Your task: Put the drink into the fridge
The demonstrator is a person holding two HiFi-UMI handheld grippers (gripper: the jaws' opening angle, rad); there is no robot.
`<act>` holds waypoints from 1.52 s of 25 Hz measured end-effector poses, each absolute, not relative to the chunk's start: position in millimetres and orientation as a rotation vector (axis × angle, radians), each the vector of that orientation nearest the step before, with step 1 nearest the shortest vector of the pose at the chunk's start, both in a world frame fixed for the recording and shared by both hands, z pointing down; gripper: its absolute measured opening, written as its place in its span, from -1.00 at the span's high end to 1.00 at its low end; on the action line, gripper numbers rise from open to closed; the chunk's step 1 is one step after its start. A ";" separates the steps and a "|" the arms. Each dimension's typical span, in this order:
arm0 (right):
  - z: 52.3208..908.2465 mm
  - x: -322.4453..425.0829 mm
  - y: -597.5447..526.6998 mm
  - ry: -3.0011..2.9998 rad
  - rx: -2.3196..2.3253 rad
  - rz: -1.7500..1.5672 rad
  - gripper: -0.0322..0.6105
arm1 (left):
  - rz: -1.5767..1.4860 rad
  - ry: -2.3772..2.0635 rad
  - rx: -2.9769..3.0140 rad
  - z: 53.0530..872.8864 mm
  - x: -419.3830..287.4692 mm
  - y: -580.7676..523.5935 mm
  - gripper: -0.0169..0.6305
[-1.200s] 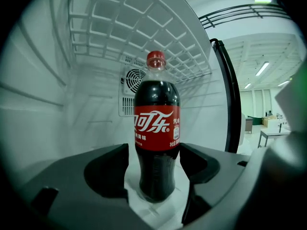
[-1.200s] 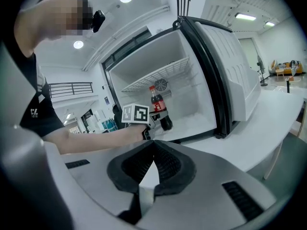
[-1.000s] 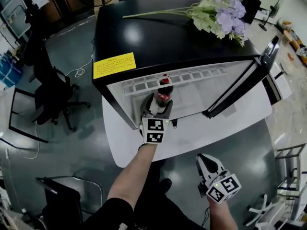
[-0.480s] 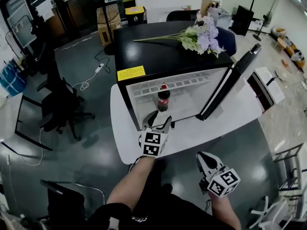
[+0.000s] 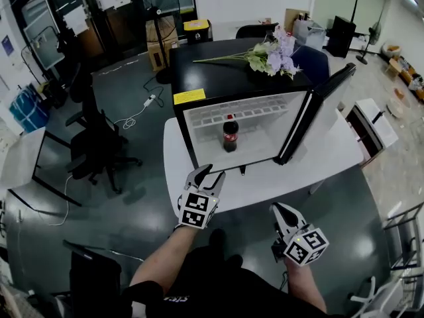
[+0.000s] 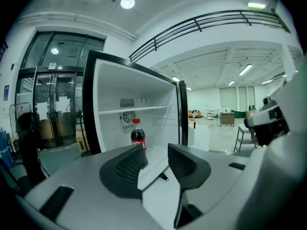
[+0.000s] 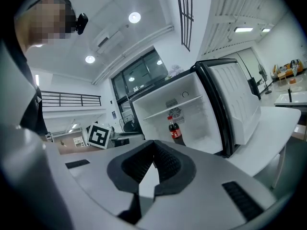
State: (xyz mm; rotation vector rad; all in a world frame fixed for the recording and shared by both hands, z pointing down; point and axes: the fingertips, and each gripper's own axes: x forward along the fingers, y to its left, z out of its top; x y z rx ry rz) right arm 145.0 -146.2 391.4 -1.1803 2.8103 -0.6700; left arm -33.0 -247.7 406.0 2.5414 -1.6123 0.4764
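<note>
Drink: the cola bottle (image 5: 229,132) stands upright inside the fridge (image 5: 218,78), on the floor of the compartment, left of its middle and below the white shelf (image 5: 233,114). Nothing touches it. Its red cap and red label show in both gripper views.

Fridge: it stands on the white counter (image 5: 265,181), taking up the far part of it; a bare strip is left along the near edge. The door (image 5: 315,114) is swung wide open on the right side. A yellow label (image 5: 190,96) sits at the front left corner of the black top, and a bunch of pale flowers (image 5: 271,52) lies toward the back right corner.

Left gripper (image 5: 209,172): you hold it in front of the opening, over the near edge of the counter toward its left corner, well apart from the bottle. Its jaws stand apart with nothing between them and have just been closing; the bottle is seen beyond the left pad (image 6: 125,169), not inside the gap. It is released and carries nothing.

Right gripper (image 5: 278,207): you hold it lower in the head view, off the near edge of the counter and to the right of the left gripper. Its pads (image 7: 165,162) meet at the tips. It is clenched on nothing.
</note>
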 end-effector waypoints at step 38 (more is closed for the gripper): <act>326.1 129.2 -196.3 3.002 -0.961 -0.263 0.86 | 0.323 -1.831 2.376 342.6 -49.0 -214.7 0.81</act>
